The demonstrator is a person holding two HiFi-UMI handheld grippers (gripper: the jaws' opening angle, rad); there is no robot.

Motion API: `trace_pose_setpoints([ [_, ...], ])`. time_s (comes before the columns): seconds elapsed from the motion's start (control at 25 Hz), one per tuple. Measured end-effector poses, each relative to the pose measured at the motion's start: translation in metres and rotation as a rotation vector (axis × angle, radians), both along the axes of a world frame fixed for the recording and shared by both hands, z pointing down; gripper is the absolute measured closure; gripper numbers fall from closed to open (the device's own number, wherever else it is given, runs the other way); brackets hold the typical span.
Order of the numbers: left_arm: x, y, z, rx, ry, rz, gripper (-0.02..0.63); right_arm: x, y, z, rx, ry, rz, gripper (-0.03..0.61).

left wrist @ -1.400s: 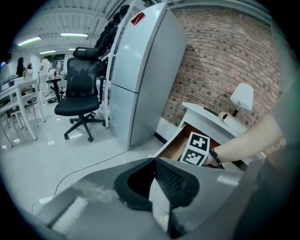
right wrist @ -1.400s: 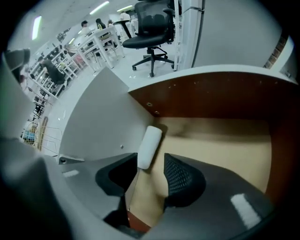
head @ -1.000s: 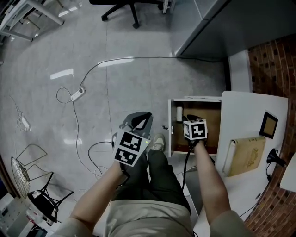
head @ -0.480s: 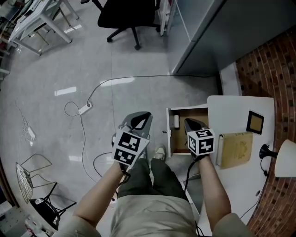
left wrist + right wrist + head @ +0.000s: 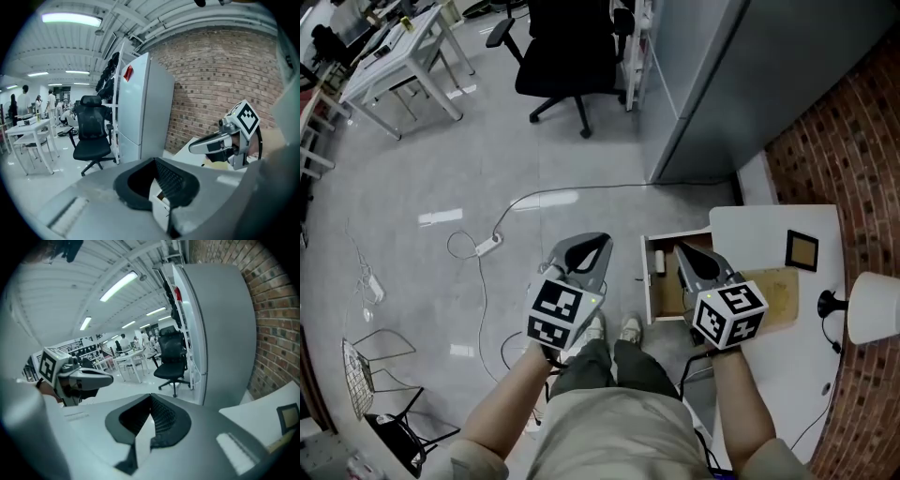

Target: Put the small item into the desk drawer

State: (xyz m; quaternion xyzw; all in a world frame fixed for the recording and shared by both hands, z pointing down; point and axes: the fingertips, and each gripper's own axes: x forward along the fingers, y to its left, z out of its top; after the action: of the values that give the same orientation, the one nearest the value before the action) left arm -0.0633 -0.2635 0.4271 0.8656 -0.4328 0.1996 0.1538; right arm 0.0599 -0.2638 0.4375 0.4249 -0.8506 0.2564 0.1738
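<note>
Small white item [image 5: 657,263]: one, inside one open wooden drawer [image 5: 666,296] | my left gripper [image 5: 585,249], right gripper [image 5: 688,256]: both closed, empty.

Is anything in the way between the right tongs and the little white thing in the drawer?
Nothing that I can see. The drawer is pulled open, and the little white thing lies uncovered near its front. The right tongs are shut and empty. In the head view they sit right beside it with only open space between.
</note>
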Motion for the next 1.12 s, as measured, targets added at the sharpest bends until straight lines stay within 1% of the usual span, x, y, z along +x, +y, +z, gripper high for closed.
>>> trace_pose_setpoints([
  [0.2,-0.009,0.01,-0.058,0.101,0.002,0.004,0.612,-0.016,0.014,-0.078,0.147,-0.043,-0.028,0.574],
  [0.44,-0.017,0.028,-0.115,0.211,-0.037,0.021,0.611,-0.026,0.033,-0.157,0.285,-0.1,-0.044,0.574],
  [0.72,-0.021,0.061,-0.181,0.301,-0.003,0.065,0.612,-0.038,0.062,-0.228,0.447,-0.105,-0.085,0.575],
  [0.88,-0.028,0.077,-0.211,0.302,0.08,0.016,0.612,-0.048,0.083,-0.258,0.504,-0.099,-0.117,0.575],
  [1.0,-0.031,0.088,-0.224,0.318,0.074,0.01,0.612,-0.048,0.093,-0.268,0.518,-0.112,-0.125,0.575],
  [1.12,-0.034,0.096,-0.227,0.314,0.07,-0.005,0.612,-0.047,0.101,-0.269,0.522,-0.118,-0.126,0.575],
])
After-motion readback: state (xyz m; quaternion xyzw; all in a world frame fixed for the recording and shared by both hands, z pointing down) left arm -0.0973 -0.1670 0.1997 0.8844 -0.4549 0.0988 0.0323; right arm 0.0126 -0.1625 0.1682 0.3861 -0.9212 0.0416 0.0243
